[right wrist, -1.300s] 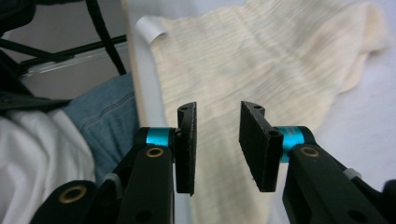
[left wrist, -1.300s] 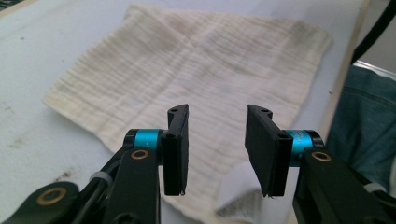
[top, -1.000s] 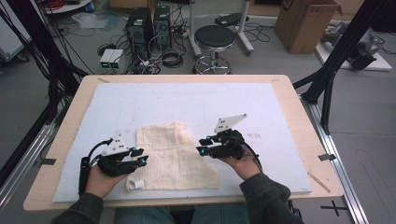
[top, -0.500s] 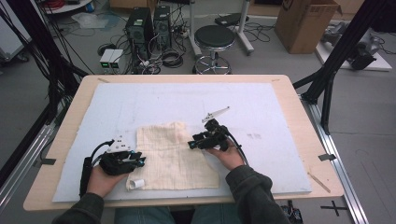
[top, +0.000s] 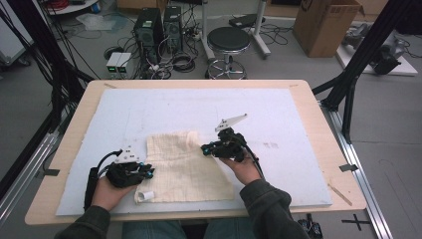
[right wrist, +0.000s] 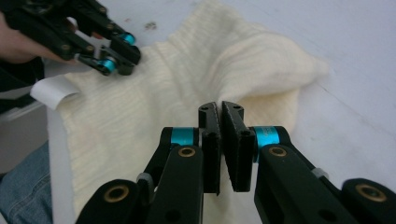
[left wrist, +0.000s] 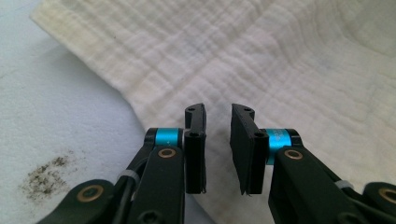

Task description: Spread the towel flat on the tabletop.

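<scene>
A cream woven cloth [top: 184,167] lies flat on the pale mat in front of the person, with a curled white label [top: 145,195] at its near left corner. My left gripper [top: 147,172] rests at the cloth's left edge. Its jaws stand a little apart over the cloth [left wrist: 280,70], with nothing between them. My right gripper [top: 205,149] is at the cloth's upper right edge. In the right gripper view its jaws are pressed together on a raised fold of the cloth [right wrist: 252,65], and the left gripper [right wrist: 116,56] and the label [right wrist: 51,91] show beyond.
The pale mat [top: 149,109] covers most of the wooden table [top: 318,129]. A dark smudge [left wrist: 44,175] marks the mat beside the left gripper. Off the far edge stand a black stool [top: 228,40], computer towers and a cardboard box [top: 326,22].
My right gripper has moved left from the bare mat onto the cloth's right edge and shut on a fold there. The left gripper has barely moved.
</scene>
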### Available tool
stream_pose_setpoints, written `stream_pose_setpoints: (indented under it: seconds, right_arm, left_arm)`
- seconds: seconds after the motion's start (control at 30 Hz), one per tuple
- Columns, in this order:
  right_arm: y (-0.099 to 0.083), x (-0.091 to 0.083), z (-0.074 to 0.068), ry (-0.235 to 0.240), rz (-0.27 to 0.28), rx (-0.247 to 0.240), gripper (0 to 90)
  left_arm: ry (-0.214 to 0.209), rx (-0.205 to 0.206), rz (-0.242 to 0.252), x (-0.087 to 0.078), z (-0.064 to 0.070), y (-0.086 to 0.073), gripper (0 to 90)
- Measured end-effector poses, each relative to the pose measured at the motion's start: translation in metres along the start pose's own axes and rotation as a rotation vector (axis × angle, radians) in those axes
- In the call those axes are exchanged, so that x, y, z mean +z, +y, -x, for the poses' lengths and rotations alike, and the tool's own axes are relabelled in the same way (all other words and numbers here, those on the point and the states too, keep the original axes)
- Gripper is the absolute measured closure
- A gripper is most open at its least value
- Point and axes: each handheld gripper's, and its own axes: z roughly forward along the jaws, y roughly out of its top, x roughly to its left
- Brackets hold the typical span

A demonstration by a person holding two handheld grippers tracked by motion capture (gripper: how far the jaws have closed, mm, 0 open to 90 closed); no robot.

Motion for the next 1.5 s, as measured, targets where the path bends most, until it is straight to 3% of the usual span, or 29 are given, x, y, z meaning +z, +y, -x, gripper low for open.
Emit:
stream_pose_setpoints:
  seconds: [0.17, 0.3, 0.37, 0.4, 0.5, 0.57, 0.63, 0.77, 0.9, 1.03, 1.27, 1.5]
  right_arm:
    - [0.008, 0.01, -0.034, 0.035, -0.008, -0.086, 85.8]
    - [0.002, 0.031, -0.055, 0.078, -0.066, -0.14, 85.8]
    - [-0.002, 0.041, -0.064, 0.06, -0.107, -0.182, 84.8]
    - [-0.005, 0.045, -0.066, 0.058, -0.113, -0.205, 84.1]
    - [-0.009, 0.049, -0.066, 0.075, -0.136, -0.205, 79.4]
    - [-0.008, 0.046, -0.066, 0.087, -0.123, -0.192, 76.8]
    - [-0.006, 0.038, -0.067, 0.065, -0.1, -0.203, 75.4]
    - [0.003, 0.02, -0.06, 0.034, -0.051, -0.199, 74.1]
    - [0.01, 0.005, -0.043, 0.001, -0.002, -0.144, 73.6]
    - [0.013, 0.0, -0.022, -0.034, 0.026, -0.101, 73.7]
    - [0.012, 0.027, -0.001, -0.099, -0.059, -0.062, 72.2]
    - [-0.003, 0.053, 0.014, -0.113, -0.134, 0.015, 68.5]
  left_arm:
    - [-0.011, -0.008, 0.003, -0.001, -0.001, -0.001, 75.0]
    - [-0.011, -0.008, 0.013, -0.001, -0.001, -0.002, 74.9]
    - [-0.005, 0.001, 0.01, -0.001, -0.001, -0.002, 74.7]
    - [-0.003, 0.006, 0.009, -0.001, -0.001, -0.002, 74.7]
    - [-0.006, -0.001, 0.014, 0.0, -0.001, -0.003, 74.6]
    - [-0.011, -0.006, 0.017, 0.0, -0.001, -0.003, 74.7]
    - [-0.011, -0.006, 0.016, 0.0, -0.001, -0.003, 74.7]
    - [-0.01, -0.007, 0.02, 0.0, -0.001, -0.003, 74.7]
    - [-0.01, -0.005, 0.017, -0.001, -0.001, -0.003, 74.7]
    - [-0.011, -0.005, 0.017, -0.001, -0.001, -0.003, 74.7]
    - [-0.011, -0.005, 0.019, 0.0, -0.002, -0.004, 74.7]
    - [-0.013, -0.008, 0.022, 0.0, -0.002, -0.004, 74.6]
